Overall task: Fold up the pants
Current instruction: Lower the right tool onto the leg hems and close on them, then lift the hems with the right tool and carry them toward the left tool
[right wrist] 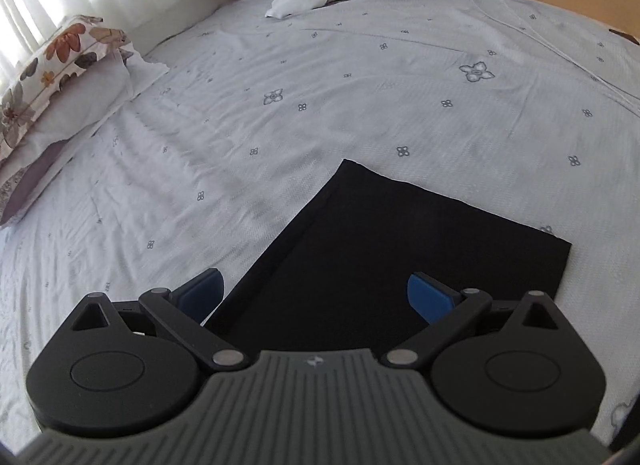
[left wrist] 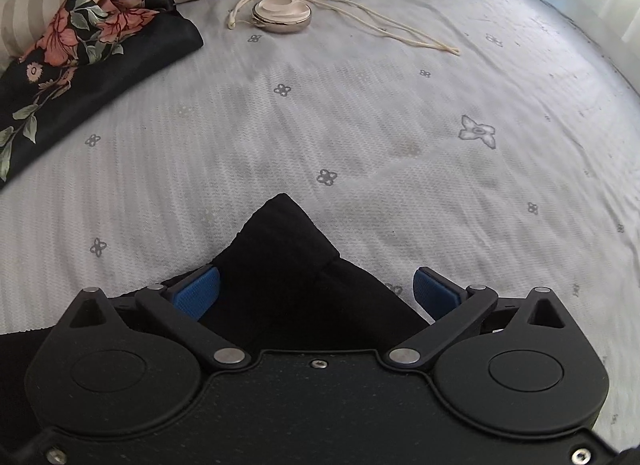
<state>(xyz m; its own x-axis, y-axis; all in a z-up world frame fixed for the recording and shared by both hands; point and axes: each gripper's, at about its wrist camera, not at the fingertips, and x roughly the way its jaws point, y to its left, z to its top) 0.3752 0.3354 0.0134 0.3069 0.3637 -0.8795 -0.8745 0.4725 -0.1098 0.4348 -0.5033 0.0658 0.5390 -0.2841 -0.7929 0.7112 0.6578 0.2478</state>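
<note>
pale patterned bed sheet (right wrist: 360, 77) carries black pants (right wrist: 384, 249) lying flat, long axis running away. both left gripper (left wrist: 316, 291) and right gripper (right wrist: 316, 293) hover low, spread wide, gripping nothing.

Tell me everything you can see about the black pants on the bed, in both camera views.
The black pants are plain, dark, matte fabric without visible pattern. In the right wrist view they lie flat on the grey-white bed sheet, with straight edges, a square far corner and a seam line along the left edge. In the left wrist view a thicker, bunched end rises to a point, with a hem-like fold. Both the left gripper and the right gripper are open over the cloth; whether their fingers touch it cannot be told.
</note>
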